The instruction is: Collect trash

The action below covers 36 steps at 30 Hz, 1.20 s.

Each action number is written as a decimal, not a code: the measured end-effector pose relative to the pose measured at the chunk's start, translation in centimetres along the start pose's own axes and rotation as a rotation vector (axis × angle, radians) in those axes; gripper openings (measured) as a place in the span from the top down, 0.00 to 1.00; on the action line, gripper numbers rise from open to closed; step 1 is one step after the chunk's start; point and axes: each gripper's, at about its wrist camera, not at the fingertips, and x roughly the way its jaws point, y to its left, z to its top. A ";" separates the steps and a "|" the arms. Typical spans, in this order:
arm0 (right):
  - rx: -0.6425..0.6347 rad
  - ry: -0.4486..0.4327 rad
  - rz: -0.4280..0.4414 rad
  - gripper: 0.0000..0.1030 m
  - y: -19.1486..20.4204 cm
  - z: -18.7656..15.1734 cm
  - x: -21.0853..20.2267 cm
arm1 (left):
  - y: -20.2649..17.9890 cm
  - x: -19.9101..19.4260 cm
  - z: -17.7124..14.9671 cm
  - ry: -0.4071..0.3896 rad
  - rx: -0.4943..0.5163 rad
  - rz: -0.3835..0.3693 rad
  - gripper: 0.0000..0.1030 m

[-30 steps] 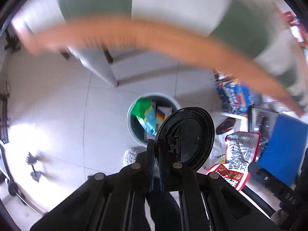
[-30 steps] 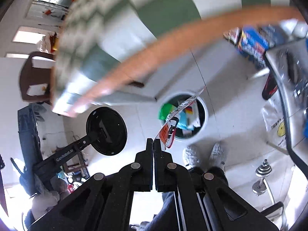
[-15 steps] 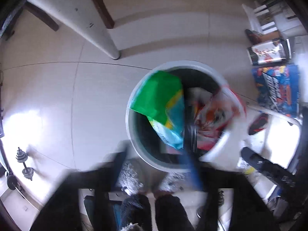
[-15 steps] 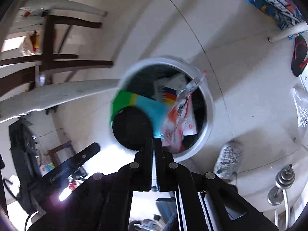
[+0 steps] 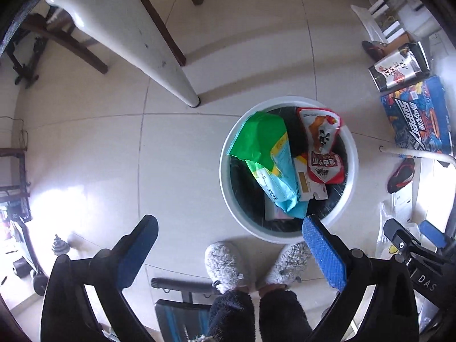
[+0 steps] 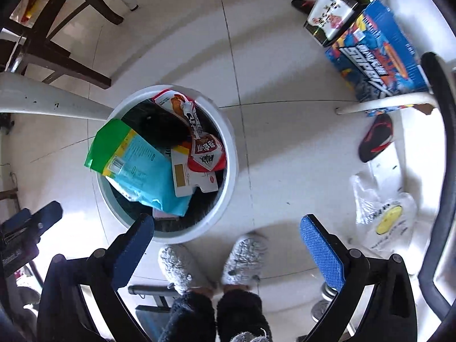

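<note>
A round white trash bin [image 5: 352, 159] [image 6: 232, 159] stands on the tiled floor below both grippers. It holds a green and blue bag [image 5: 266, 154] [image 6: 134, 159], a red and white snack wrapper [image 5: 323, 142] [image 6: 199, 139] and a white card box [image 6: 188, 176]. A black lid [image 6: 156, 126] lies dark under the wrappers. My left gripper [image 5: 228, 252] is open and empty above the bin's near left side. My right gripper [image 6: 228, 249] is open and empty above the bin's near right side.
The person's grey slippers [image 5: 228, 265] [image 6: 182, 268] stand just in front of the bin. A white table leg [image 5: 159, 57] and dark chair legs [image 5: 71, 45] are behind left. Printed boxes [image 5: 416, 114] [image 6: 373, 54], a sandal [image 6: 376, 136] and a plastic bag [image 6: 384, 222] lie at right.
Both grippers swung down over the bin and opened. The black lid left my left gripper and the red wrapper left my right gripper; both now lie in the bin.
</note>
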 end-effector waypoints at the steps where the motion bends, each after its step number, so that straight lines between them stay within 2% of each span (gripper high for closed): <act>1: -0.002 -0.006 -0.006 0.00 0.1 -0.1 -0.8 | 0.0 -1.0 -0.2 -0.006 0.003 -0.002 0.00; 4: 0.011 -0.022 0.004 0.00 0.2 -0.9 -3.8 | -0.3 -3.9 -0.8 -0.016 0.006 -0.008 0.00; 9: 0.020 -0.045 0.032 0.00 -0.1 -2.1 -10.3 | -0.2 -11.2 -2.7 -0.023 0.003 -0.051 0.00; 18: 0.009 -0.081 0.132 0.00 -1.1 -6.2 -28.3 | -0.3 -26.6 -6.6 -0.085 0.048 -0.137 0.00; 23: -0.005 -0.095 0.198 0.00 -1.6 -8.3 -38.4 | 0.1 -34.2 -8.4 -0.084 0.031 -0.248 0.00; 28: -0.048 -0.160 0.250 0.00 -1.4 -10.5 -48.4 | 0.7 -41.5 -9.9 -0.138 0.024 -0.333 0.00; 33: -0.083 -0.223 0.297 0.00 -1.5 -12.3 -56.1 | 2.4 -47.4 -11.0 -0.208 0.005 -0.397 0.00; 36: -0.105 -0.246 0.315 0.00 -1.2 -13.3 -59.1 | 3.1 -50.1 -11.8 -0.238 0.014 -0.415 0.00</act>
